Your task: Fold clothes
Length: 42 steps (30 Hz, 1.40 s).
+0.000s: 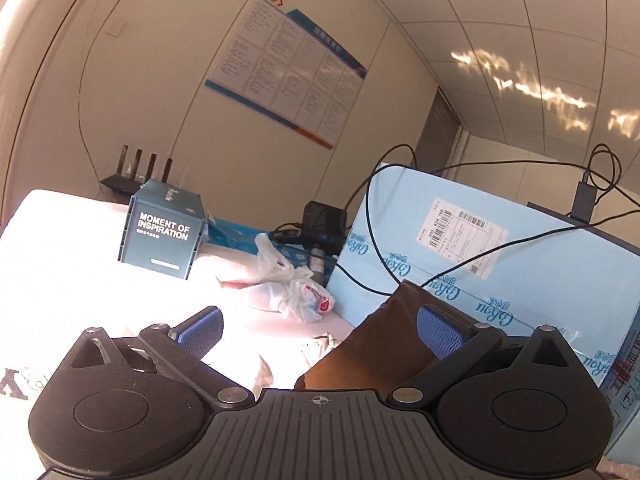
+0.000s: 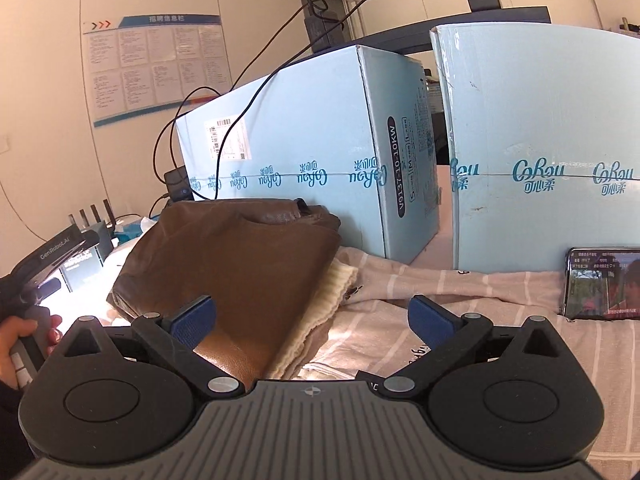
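L gripper (image 1: 318, 330) jaws spread wide, brown garment (image 1: 372, 344) draped vs its right pad, not clamped. R gripper (image 2: 312, 320) also wide apart, holding nothing. Brown garment (image 2: 240, 264) folded atop cream knit (image 2: 320, 320) and striped cloth (image 2: 440, 296), near blue boxes (image 2: 304, 148)

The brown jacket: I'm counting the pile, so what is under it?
Under the brown jacket a cream knit garment sticks out at the edge, lying on a striped sheet. Anything deeper under the jacket is covered.
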Tool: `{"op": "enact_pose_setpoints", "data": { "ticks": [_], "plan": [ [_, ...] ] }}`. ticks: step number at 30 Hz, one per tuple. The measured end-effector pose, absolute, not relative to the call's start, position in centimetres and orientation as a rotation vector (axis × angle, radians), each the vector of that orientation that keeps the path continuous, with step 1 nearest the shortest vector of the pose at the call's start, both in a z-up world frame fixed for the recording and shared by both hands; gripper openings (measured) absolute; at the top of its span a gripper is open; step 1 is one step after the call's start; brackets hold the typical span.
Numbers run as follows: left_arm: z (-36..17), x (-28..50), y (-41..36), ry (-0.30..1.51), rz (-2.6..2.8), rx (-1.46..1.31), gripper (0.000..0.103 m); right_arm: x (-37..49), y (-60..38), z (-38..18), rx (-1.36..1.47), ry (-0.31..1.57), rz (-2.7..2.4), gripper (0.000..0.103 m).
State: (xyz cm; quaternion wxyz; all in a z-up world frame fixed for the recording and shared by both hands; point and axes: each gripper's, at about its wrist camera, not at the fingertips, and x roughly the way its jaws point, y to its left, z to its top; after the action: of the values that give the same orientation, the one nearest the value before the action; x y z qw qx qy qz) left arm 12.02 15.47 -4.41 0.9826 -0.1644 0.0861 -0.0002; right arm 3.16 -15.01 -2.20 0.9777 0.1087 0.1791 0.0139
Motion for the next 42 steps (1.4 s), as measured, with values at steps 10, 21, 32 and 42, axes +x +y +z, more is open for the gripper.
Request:
{"op": "enact_pose_setpoints", "data": {
  "ticks": [10, 21, 32, 42],
  "plan": [
    [-1.6, 5.6, 9.8, 0.389, -0.106, -0.136, 0.103, 1.1, -15.0, -1.7, 0.105, 0.428, 0.125, 0.103],
    [0.2, -0.2, 5.1, 0.373, -0.028, -0.036, 0.103, -0.1, -17.2, -0.7, 0.095, 0.512, 0.219, 0.103],
    [0.8, -1.8, 3.0, 0.317, 0.044, -0.065, 0.103, -1.2, -18.3, 0.7, 0.099, 0.502, 0.292, 0.103],
    [0.6, -2.5, 1.8, 0.328, 0.044, -0.037, 0.103, -1.5, -19.1, 1.2, 0.121, 0.496, 0.304, 0.103]
  ]
}}
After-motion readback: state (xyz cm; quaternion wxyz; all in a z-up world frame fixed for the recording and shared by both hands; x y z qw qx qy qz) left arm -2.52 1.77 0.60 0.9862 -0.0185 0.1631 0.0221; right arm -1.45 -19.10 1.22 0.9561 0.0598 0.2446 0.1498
